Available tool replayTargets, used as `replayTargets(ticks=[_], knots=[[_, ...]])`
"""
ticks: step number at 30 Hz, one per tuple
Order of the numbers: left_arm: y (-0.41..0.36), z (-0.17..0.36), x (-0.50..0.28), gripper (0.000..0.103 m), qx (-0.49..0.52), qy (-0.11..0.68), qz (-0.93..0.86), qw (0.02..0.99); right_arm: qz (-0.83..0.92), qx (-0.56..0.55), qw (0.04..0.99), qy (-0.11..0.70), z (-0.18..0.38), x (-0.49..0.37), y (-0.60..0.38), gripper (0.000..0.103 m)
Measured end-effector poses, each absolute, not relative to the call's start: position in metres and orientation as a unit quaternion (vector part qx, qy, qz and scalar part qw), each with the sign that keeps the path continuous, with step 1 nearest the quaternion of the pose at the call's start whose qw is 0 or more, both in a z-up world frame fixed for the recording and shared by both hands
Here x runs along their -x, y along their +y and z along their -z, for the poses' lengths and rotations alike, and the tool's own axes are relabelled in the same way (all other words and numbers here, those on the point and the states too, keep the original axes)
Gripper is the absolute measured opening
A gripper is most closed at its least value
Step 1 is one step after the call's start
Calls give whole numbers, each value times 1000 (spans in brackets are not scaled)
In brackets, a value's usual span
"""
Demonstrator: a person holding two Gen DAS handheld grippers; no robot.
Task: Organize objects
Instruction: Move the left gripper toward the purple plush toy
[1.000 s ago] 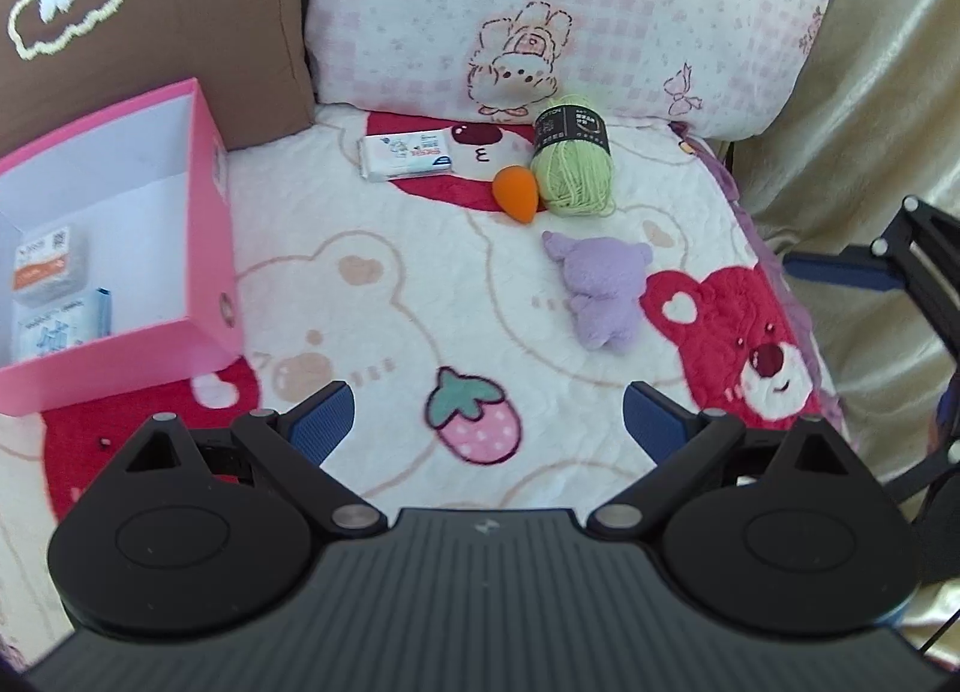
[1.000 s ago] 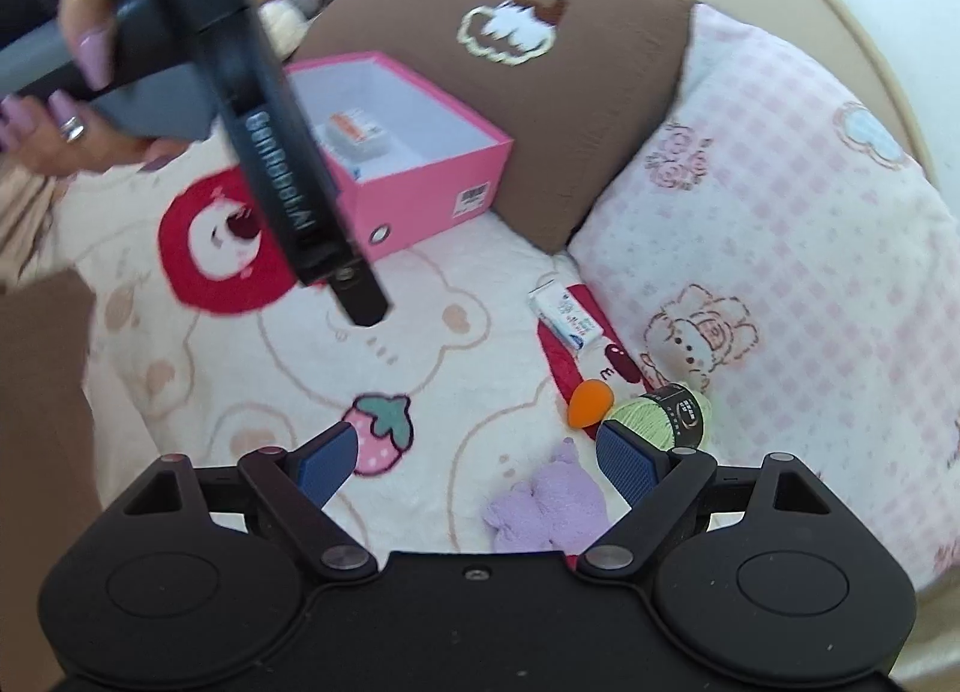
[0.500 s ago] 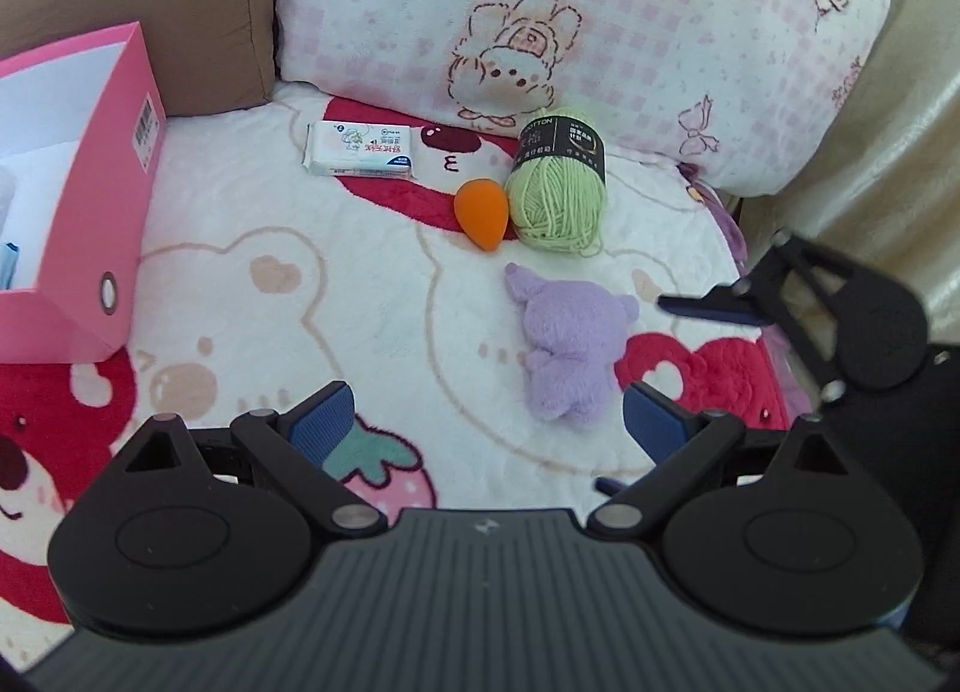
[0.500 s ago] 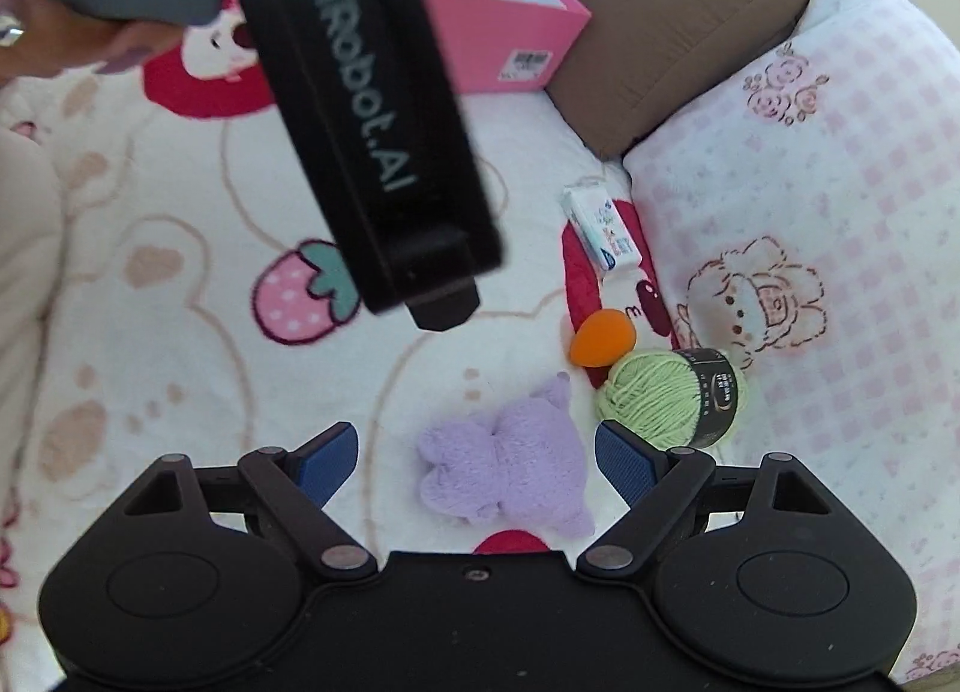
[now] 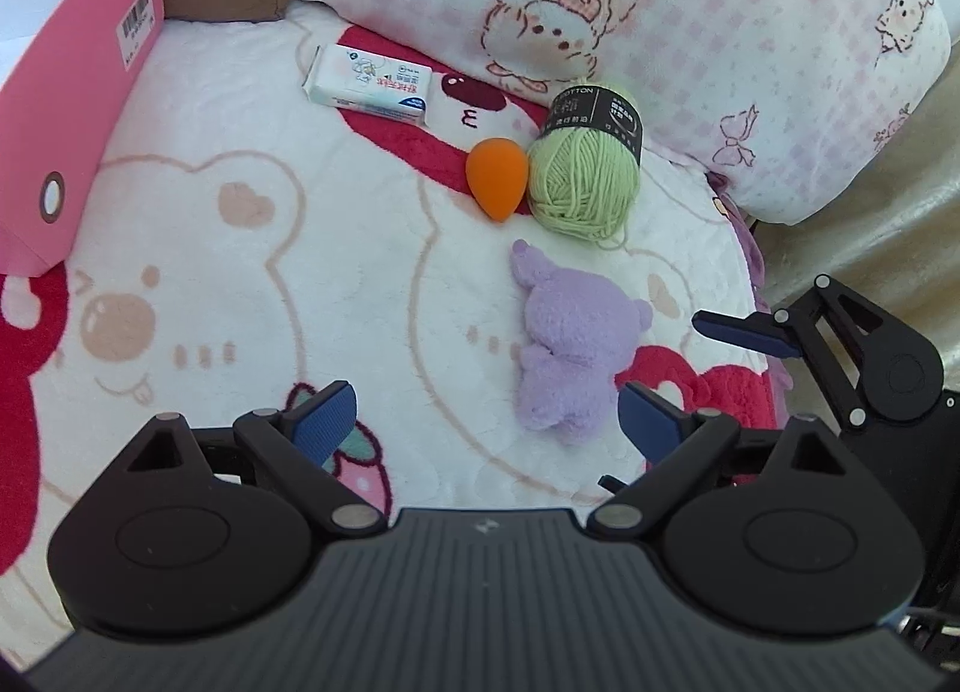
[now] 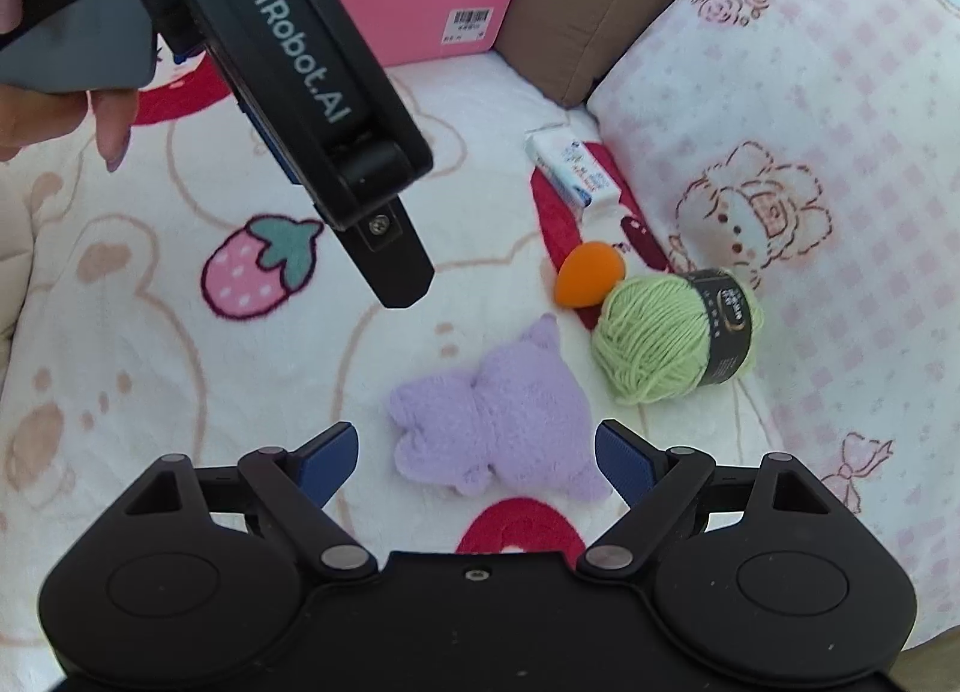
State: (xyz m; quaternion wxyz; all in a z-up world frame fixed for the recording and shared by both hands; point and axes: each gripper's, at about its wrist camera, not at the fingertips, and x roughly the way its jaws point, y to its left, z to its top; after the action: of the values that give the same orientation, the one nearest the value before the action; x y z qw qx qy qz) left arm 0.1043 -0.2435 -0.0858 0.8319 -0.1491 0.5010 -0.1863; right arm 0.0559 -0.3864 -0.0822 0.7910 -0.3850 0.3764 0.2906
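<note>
Right wrist view: my right gripper (image 6: 477, 452) has its jaws spread wide, empty, with the purple plush toy (image 6: 498, 422) lying on the blanket (image 6: 150, 362) between and just beyond them. I judge it light, soft and squashy, best pinched across its plump middle. My left gripper (image 5: 486, 422) has just narrowed slightly, yet is apart and empty
</note>
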Motion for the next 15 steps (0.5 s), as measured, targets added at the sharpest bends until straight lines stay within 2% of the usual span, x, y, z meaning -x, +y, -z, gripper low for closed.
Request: replayTargets(ticks=[3, 9, 11, 15], knots=[[-249, 94, -106, 93, 167, 508, 196, 822, -290, 385, 787, 385, 84, -61, -389, 89], [-251, 113, -109, 80, 209, 520, 194, 805, -280, 375, 788, 399, 86, -72, -394, 89], [-253, 117, -110, 72, 206, 524, 190, 804, -279, 373, 791, 397, 87, -74, -396, 89], [-256, 123, -108, 68, 204, 522, 188, 807, -286, 386, 782, 396, 90, -77, -396, 89]])
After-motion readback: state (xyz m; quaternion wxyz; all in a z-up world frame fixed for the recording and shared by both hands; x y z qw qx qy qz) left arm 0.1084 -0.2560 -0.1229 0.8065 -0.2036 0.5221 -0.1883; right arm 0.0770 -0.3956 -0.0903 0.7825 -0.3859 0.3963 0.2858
